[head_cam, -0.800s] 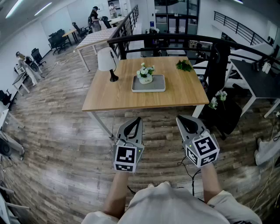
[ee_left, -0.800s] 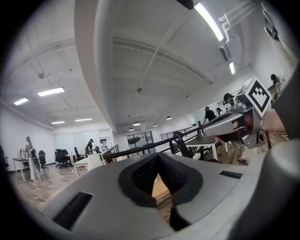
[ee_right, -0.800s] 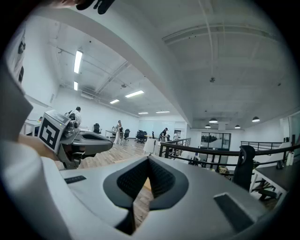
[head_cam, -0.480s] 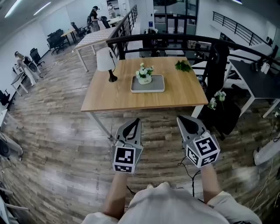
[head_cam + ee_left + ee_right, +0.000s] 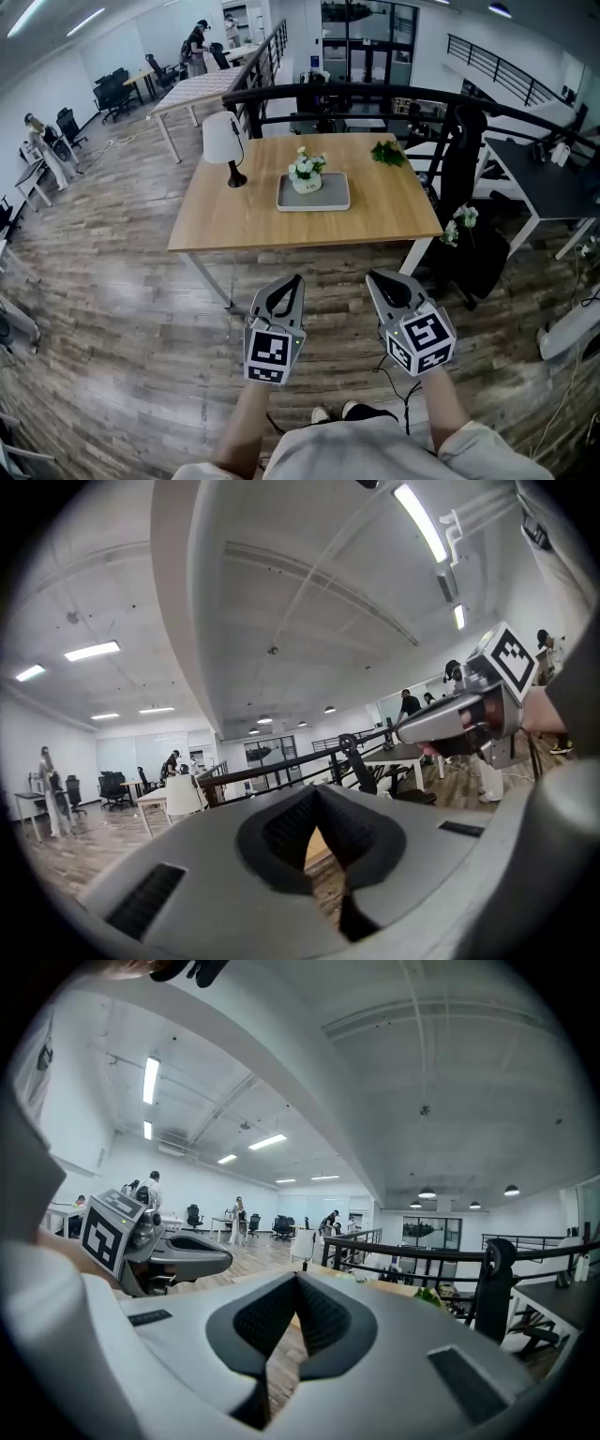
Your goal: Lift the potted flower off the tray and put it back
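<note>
A small white pot of white flowers (image 5: 307,171) stands on a grey tray (image 5: 314,193) in the middle of a wooden table (image 5: 234,216) ahead of me. My left gripper (image 5: 295,280) and right gripper (image 5: 373,278) hang side by side over the wooden floor, well short of the table's near edge. Both are shut with nothing between their jaws. In the left gripper view the closed pads (image 5: 314,832) fill the lower frame and the right gripper shows at the right edge. The right gripper view shows its own shut pads (image 5: 295,1321) and the left gripper at the left.
A white table lamp (image 5: 222,142) stands at the table's left rear and a green sprig (image 5: 387,152) lies at its right rear. A black chair (image 5: 469,187) with a small bouquet (image 5: 457,223) stands to the right. A black railing (image 5: 356,94) runs behind the table. People stand far off.
The table sits slightly lower and nearer in the head view. Both grippers stay shut and have drifted a little inward and down in the view; shoes now show below.
</note>
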A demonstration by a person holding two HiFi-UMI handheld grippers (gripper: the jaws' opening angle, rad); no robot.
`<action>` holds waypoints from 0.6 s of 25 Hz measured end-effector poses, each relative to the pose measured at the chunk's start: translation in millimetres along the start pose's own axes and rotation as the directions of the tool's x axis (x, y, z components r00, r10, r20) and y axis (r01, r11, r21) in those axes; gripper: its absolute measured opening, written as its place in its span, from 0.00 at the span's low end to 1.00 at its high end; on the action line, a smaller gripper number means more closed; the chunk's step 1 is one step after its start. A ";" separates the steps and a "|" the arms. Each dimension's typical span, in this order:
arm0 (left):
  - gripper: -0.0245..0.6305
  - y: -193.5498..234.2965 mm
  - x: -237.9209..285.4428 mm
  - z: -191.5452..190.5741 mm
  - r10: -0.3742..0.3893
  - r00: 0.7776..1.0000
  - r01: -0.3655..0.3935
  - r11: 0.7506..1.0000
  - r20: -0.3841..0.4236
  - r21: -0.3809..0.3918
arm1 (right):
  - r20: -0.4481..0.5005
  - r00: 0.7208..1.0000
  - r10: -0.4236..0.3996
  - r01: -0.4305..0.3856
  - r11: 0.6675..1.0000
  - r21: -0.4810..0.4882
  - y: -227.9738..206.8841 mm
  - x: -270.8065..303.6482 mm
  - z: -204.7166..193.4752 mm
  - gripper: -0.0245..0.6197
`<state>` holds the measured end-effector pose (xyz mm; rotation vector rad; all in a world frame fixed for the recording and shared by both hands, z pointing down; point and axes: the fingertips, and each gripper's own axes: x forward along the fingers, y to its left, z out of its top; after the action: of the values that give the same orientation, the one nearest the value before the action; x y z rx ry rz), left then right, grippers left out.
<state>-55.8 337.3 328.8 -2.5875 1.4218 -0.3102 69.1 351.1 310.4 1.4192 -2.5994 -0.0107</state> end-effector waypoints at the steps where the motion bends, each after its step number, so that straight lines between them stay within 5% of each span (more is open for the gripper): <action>1: 0.07 2.5 -0.6 -2.7 -0.002 1.000 0.002 1.000 0.000 -0.005 | -0.002 1.000 0.004 -0.004 1.000 -0.002 5.0 2.9 -0.8 0.07; 15: 0.07 42.4 17.1 -8.1 0.014 1.000 -0.014 1.000 0.022 -0.026 | -0.006 1.000 -0.008 0.008 1.000 -0.003 2.0 50.7 0.4 0.07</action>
<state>-83.3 300.0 327.8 -2.5914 1.4452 -0.2627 40.6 309.8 318.0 1.4262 -2.5882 -0.0118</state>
